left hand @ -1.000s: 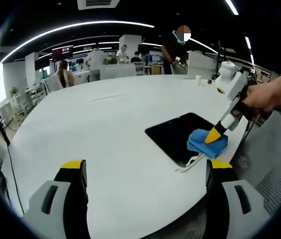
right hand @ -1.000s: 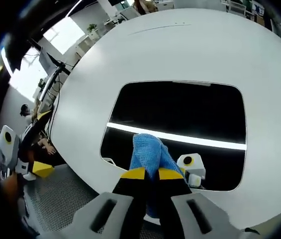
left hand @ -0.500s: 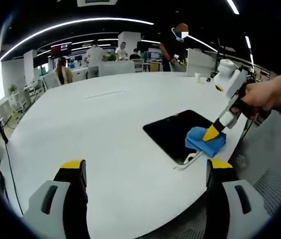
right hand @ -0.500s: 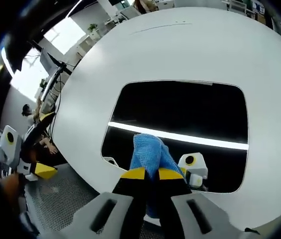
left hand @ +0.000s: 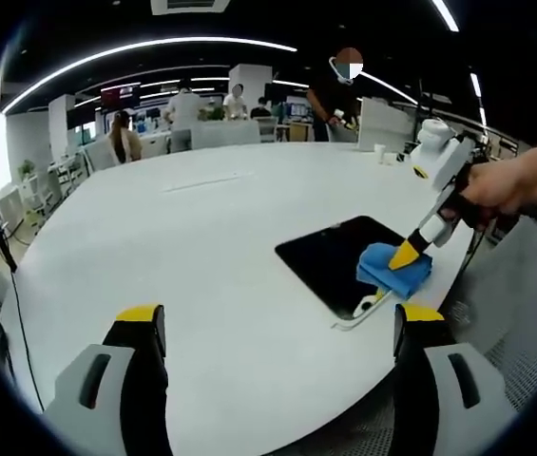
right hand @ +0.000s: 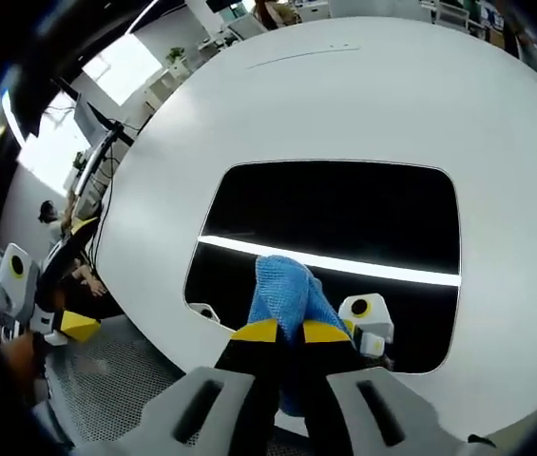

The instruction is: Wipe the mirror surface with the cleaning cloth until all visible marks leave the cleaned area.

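One dark rectangular mirror (right hand: 335, 242) lies flat on the round white surface (left hand: 201, 237), close to its near edge, its long axis running along that edge. On the mirror's near side sits the blue cleaning cloth (right hand: 287, 294), pinched between the closed fingers of the right gripper (right hand: 282, 332) and pressed against the glass. The right gripper view catches a bright light strip and the gripper's own reflection in the mirror. From the left gripper view, a hand (left hand: 501, 185) holds that gripper over the mirror, while the left gripper (left hand: 278, 328) hangs beside the mirror, fingers spread wide and holding nothing.
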Demonstrator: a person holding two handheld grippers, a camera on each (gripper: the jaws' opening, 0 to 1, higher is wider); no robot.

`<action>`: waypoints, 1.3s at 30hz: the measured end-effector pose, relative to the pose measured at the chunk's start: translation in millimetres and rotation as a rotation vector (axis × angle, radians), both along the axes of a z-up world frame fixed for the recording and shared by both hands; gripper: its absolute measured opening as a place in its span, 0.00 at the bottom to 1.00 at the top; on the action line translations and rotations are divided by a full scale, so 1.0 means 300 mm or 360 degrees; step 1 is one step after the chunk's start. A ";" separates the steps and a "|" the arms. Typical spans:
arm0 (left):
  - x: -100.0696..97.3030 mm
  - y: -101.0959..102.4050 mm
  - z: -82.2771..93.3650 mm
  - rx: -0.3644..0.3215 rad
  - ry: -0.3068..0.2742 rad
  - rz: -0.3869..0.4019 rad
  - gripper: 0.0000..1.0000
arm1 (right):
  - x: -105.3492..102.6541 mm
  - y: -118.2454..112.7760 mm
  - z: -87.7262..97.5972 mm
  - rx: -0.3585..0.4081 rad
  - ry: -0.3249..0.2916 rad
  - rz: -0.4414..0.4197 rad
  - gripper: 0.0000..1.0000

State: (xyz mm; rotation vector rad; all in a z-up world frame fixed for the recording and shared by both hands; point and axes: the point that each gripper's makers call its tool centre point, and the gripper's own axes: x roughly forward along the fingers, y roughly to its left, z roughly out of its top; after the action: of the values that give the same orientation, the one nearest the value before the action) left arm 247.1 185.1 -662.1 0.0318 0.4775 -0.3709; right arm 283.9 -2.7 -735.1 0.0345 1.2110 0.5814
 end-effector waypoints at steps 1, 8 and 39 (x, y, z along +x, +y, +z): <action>-0.001 -0.002 -0.001 0.0001 0.0003 -0.0006 0.99 | 0.008 0.001 -0.004 -0.0005 -0.0001 0.0003 0.01; 0.000 -0.001 0.002 -0.0012 -0.0003 -0.0006 0.99 | 0.049 0.008 -0.001 -0.0027 -0.0014 0.0007 0.01; 0.003 -0.005 -0.007 -0.0033 0.0009 -0.0017 0.99 | 0.320 0.049 -0.001 -0.0176 -0.0139 0.0114 0.01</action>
State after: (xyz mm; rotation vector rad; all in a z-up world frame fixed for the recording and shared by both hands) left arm 247.9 183.8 -664.2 0.0131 0.4793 -0.3866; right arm 379.9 11.9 -735.5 -0.1266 1.1613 0.5718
